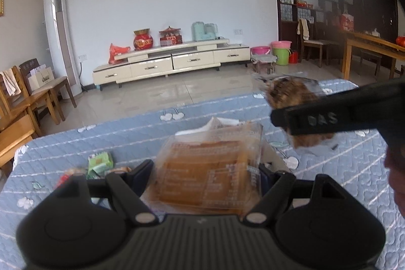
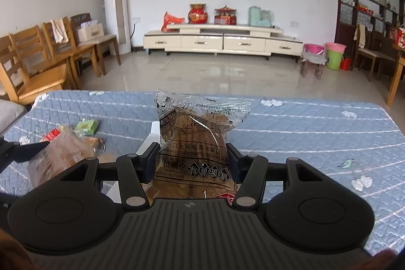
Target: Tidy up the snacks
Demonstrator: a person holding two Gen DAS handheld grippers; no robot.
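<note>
My left gripper [image 1: 206,170] is shut on a clear packet of brown cake slices [image 1: 210,166], held above a white box [image 1: 274,158] on the blue quilted table. My right gripper [image 2: 193,158] is shut on a clear bag of small round biscuits [image 2: 200,133] with black print, held upright over the same white box [image 2: 153,136]. In the left wrist view the right gripper's black finger [image 1: 329,118] crosses at the right with its biscuit bag [image 1: 291,92] behind it. The left gripper's packet [image 2: 63,151] shows at the left of the right wrist view.
A green snack packet [image 1: 100,163] and a red-wrapped one [image 2: 52,134] lie on the blue quilted cover [image 2: 316,128] at the left. Wooden chairs [image 2: 33,67] stand beyond the table's left side. A hand [image 1: 397,179] shows at the right edge.
</note>
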